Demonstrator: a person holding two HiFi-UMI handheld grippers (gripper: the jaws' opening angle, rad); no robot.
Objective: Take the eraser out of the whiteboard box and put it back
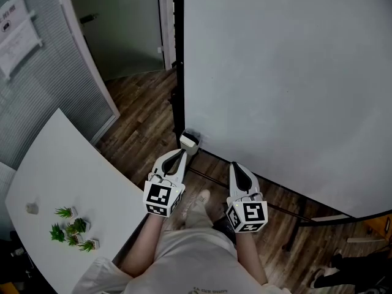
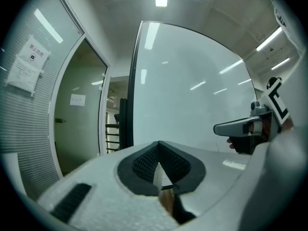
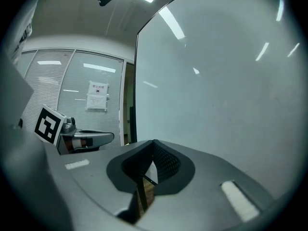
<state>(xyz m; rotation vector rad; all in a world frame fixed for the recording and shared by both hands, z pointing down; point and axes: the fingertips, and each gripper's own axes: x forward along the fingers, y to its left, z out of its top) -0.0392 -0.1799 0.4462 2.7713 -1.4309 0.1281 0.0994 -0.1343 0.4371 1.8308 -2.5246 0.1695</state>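
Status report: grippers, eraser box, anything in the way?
Left gripper shut, empty. Right gripper shut, empty. Whiteboard box close ahead of left gripper. Nothing between.

On the head view I make out the whiteboard box [image 1: 188, 141] as a small pale holder with a darker top face. It sits at the lower left corner of the whiteboard [image 1: 288, 84], close against the board's bottom edge and above the wooden floor [image 1: 147, 109]. It looks upright and roughly squarish from above. I can't pick out the eraser as a separate thing (the box is too small at this angle), so I can't tell whether it lies inside.
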